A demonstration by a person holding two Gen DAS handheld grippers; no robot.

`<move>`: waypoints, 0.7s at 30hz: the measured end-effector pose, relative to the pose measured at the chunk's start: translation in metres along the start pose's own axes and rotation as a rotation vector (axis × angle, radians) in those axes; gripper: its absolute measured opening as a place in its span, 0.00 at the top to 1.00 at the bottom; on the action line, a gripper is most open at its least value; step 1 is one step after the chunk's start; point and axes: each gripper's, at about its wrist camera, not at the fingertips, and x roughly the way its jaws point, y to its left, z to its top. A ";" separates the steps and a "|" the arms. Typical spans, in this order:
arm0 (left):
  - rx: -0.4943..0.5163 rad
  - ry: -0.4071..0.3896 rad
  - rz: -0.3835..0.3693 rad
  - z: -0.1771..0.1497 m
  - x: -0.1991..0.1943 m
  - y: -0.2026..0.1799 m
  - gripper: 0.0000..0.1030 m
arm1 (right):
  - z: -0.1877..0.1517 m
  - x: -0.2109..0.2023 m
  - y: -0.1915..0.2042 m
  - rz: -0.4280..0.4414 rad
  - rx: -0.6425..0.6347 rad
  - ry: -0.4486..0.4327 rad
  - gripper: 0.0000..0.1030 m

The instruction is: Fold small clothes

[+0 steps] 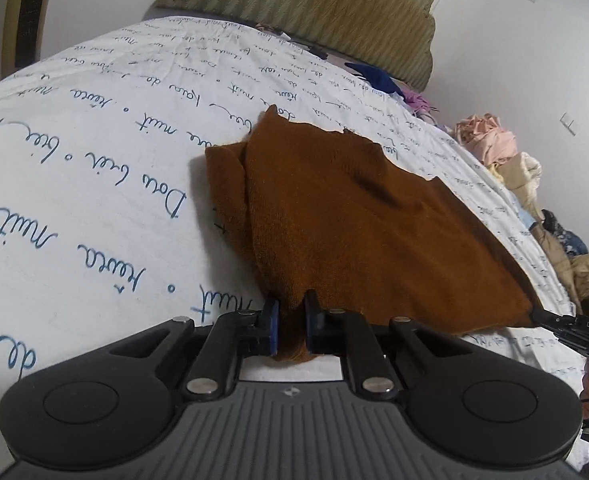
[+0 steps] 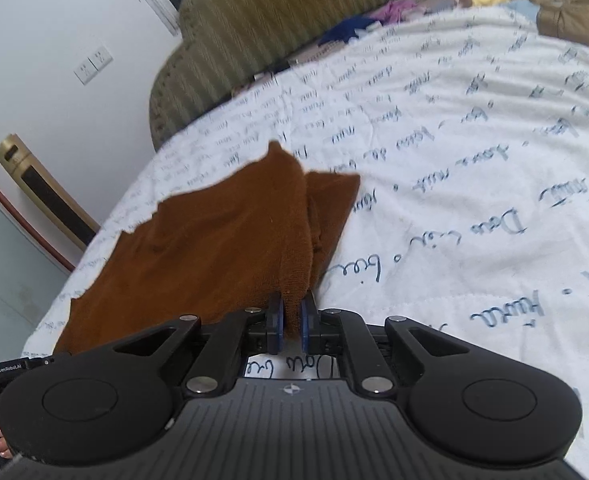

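In the left wrist view, the left gripper [image 1: 291, 322] is pinching the near hem of the brown garment [image 1: 354, 220], with a tuft of cloth bunching between its blue pads [image 1: 271, 326]. The garment is lying on the white bedspread [image 1: 94, 168] and stretching away from the tool toward the headboard [image 1: 314, 12], its long axis running up and rightward across the bed. At the garment's near right corner, the right gripper [image 1: 550, 320] is gripping the same hem.

In the right wrist view, the right gripper [image 2: 291, 320] is pressing its pads [image 2: 305, 324] together on a ridge of the same cloth, the garment [image 2: 214, 248] spreading ahead and to the left of it. Both tools are sitting equally close, one at each near corner, so the coming fold is probably carrying this hem forward toward the far edge near the headboard [image 2: 294, 32].
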 end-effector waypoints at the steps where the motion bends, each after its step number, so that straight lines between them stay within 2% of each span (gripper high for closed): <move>1: -0.008 -0.002 -0.007 -0.002 -0.003 0.001 0.90 | 0.000 -0.007 0.000 -0.003 -0.001 -0.012 0.90; 3: -0.012 -0.033 -0.014 -0.006 -0.013 0.004 0.94 | -0.001 -0.021 -0.002 -0.011 0.002 -0.035 0.96; 5: 0.006 -0.073 -0.009 -0.009 -0.024 0.006 0.94 | -0.004 -0.033 -0.008 -0.016 -0.001 -0.045 0.96; 7: 0.005 -0.069 0.031 -0.010 -0.023 0.009 0.94 | -0.007 -0.033 -0.014 -0.043 -0.005 -0.026 0.96; 9: -0.023 -0.037 0.025 -0.010 -0.015 0.015 0.94 | -0.005 -0.026 -0.022 -0.021 0.013 -0.008 0.95; 10: -0.031 -0.028 0.022 -0.009 -0.012 0.015 0.94 | -0.003 -0.023 -0.027 -0.009 0.061 -0.019 0.85; 11: -0.021 -0.024 0.024 -0.007 -0.009 0.012 0.94 | 0.000 -0.018 -0.033 0.003 0.102 -0.039 0.80; 13: 0.002 -0.026 0.044 -0.004 -0.004 0.009 0.94 | 0.006 -0.004 -0.040 0.038 0.136 -0.014 0.36; 14: 0.012 -0.024 0.047 -0.001 -0.001 0.007 0.94 | 0.007 0.001 -0.042 0.038 0.160 -0.019 0.34; 17: 0.028 -0.015 0.041 0.005 0.009 0.004 0.93 | 0.015 0.018 -0.041 0.056 0.152 -0.007 0.39; 19: 0.017 -0.015 0.027 0.011 0.013 0.004 0.93 | 0.018 0.030 -0.042 0.094 0.155 0.041 0.69; 21: 0.025 -0.019 0.007 0.016 0.017 0.001 0.93 | 0.019 0.039 -0.042 0.124 0.167 0.071 0.76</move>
